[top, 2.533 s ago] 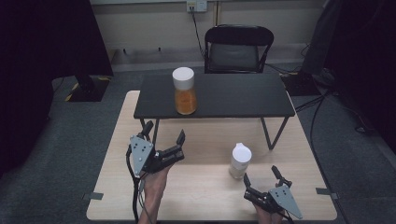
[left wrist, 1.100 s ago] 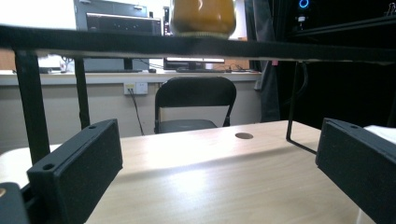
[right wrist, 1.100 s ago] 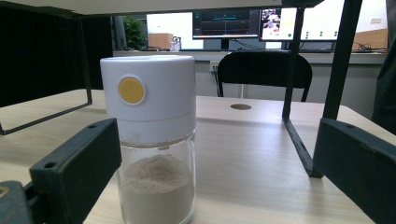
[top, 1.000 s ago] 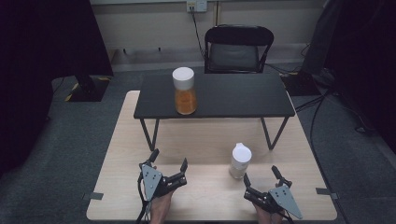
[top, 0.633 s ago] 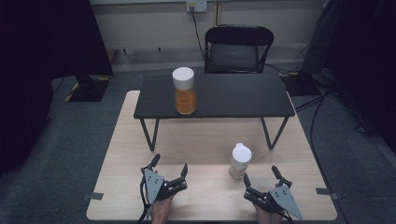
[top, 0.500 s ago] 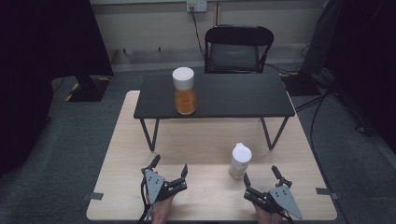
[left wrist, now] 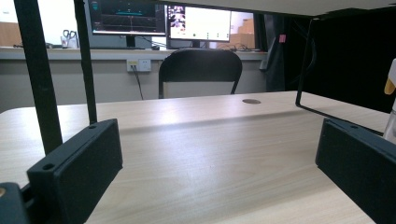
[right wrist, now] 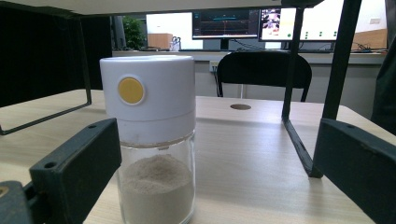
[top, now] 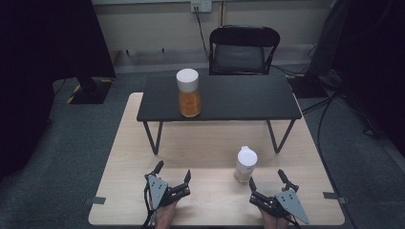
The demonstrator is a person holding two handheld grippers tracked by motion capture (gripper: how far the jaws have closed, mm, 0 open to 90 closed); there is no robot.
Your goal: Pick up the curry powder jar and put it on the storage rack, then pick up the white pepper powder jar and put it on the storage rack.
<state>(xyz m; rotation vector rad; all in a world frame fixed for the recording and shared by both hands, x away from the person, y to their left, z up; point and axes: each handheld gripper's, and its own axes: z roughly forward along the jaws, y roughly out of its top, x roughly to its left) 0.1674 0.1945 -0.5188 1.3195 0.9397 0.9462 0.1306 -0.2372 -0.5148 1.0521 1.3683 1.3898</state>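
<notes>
A glass jar (top: 246, 164) with a white cap and pale powder stands on the light wooden table (top: 210, 143), right of centre. In the right gripper view the jar (right wrist: 152, 154) is close ahead, just left of centre, with a yellow dot on its cap. My right gripper (top: 266, 178) rests open near the front edge, just behind the jar and not touching it. At the front left my left gripper (top: 173, 170) lies open with nothing between its jaws (left wrist: 219, 172). A taller jar of orange contents (top: 188, 93), also white-capped, stands on the black low shelf (top: 239, 98).
The black shelf's thin metal legs (top: 154, 137) stand on the table ahead of both grippers. A black chair (top: 243, 50) sits beyond the table, with monitors (right wrist: 224, 23) on a desk against the wall. Cables (top: 325, 109) trail on the floor at right.
My left gripper has drawn back toward the table's front edge and settled lower, still open. The right gripper and both jars have not moved.
</notes>
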